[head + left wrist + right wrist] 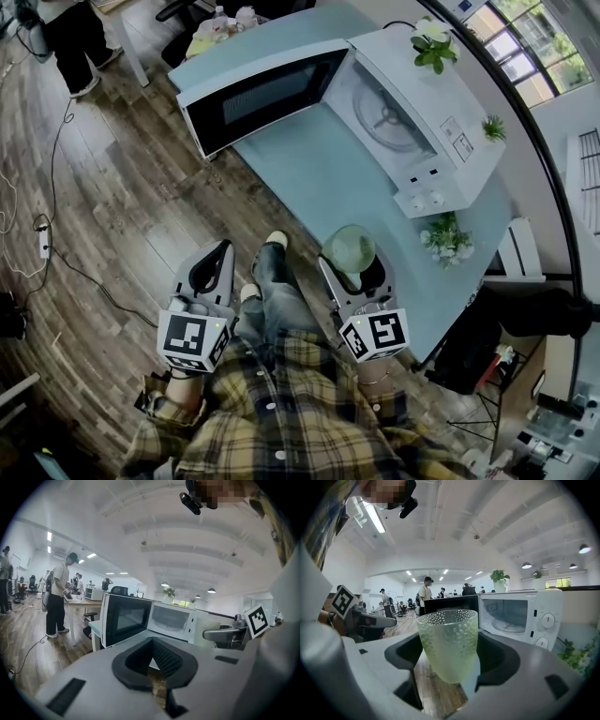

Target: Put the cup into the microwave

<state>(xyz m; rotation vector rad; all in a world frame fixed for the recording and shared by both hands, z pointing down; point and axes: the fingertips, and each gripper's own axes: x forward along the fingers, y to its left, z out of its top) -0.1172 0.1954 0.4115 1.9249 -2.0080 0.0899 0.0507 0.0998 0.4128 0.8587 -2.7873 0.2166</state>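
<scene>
A frosted green, bumpy cup is clenched in the right gripper; the left gripper is closed, empty. The boxy white microwave is opened.

At frame centre, the fingers of the right gripper are clasping an upright, pale green pebbled glass cup; at right, a white microwave is standing with its door open.

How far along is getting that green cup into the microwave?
Done: the microwave has its door open, and the right tongs grip the cup. In hand: the cup is held short of the microwave. Left: set it on the turntable and let go.
</scene>
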